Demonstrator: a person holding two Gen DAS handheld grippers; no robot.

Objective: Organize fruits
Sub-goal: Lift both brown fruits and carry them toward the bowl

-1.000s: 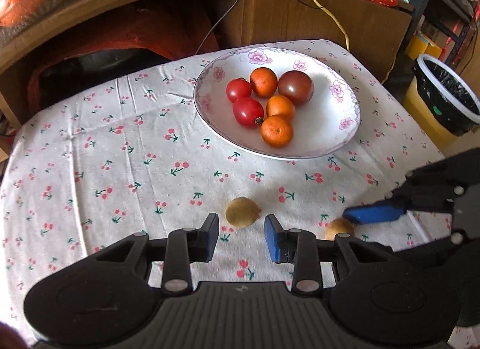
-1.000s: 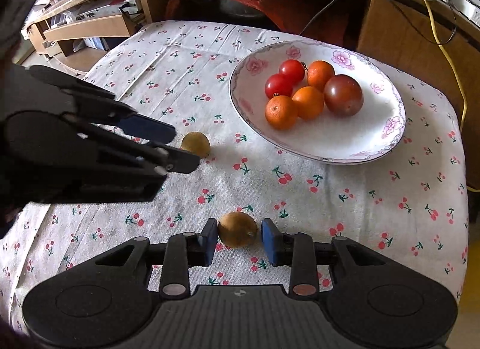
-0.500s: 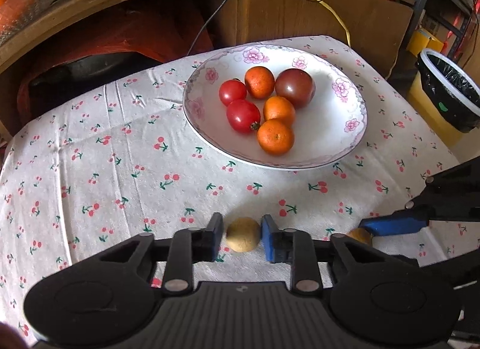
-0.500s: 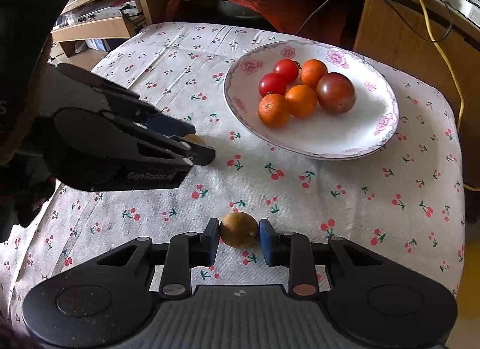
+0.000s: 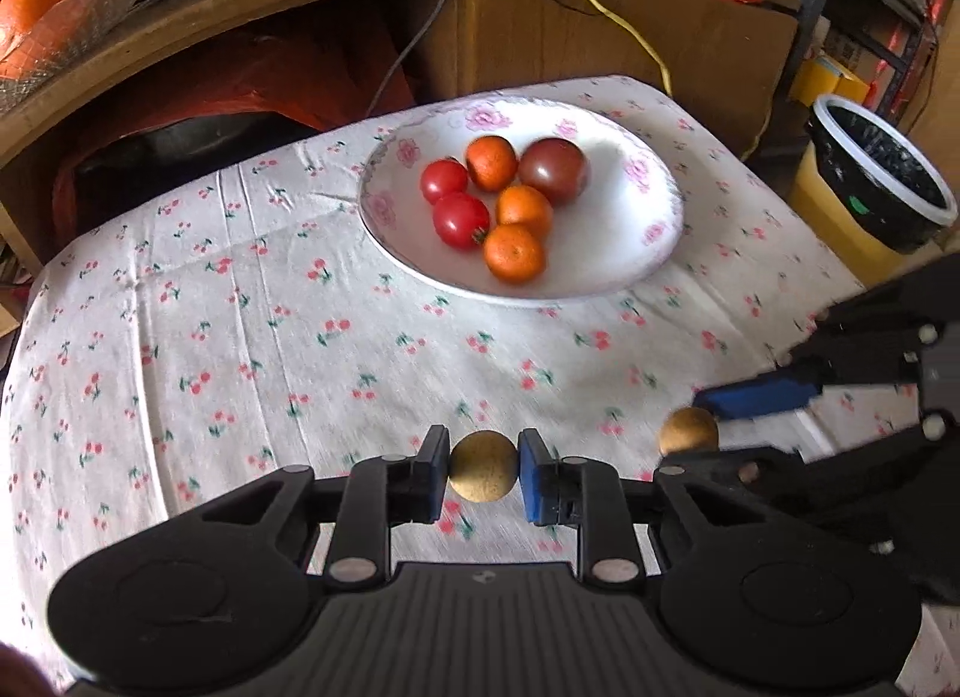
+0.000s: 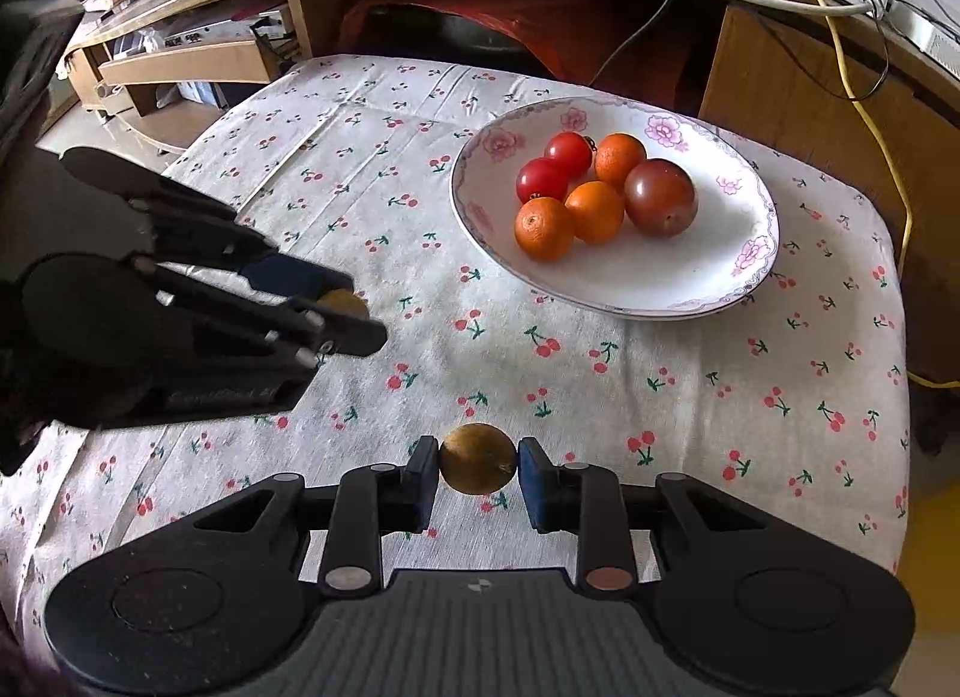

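The left wrist view is slightly blurred by motion, so the cherry print of the cloth on the tabletop [image 5: 252, 301] smears. In the right wrist view the left tool's dark linkage covers most of its fruit, leaving only a sliver visible. A black bin [image 5: 882, 181] is partly cut off at the right edge.

The left tool [image 5: 483, 472] points toward the plate [image 5: 654, 253], clamped on a small tan fruit [image 5: 483, 474] between its blue pads, low above the cloth. The right tool [image 6: 478, 475] points the same way and is clamped on a small brown fruit [image 6: 478, 458], near the tabletop's front edge. The two tools sit side by side, near each other but apart.

The flowered plate holds three oranges [image 6: 543, 228], two red tomatoes [image 6: 542, 179] and one dark tomato [image 6: 660, 197], clustered together.
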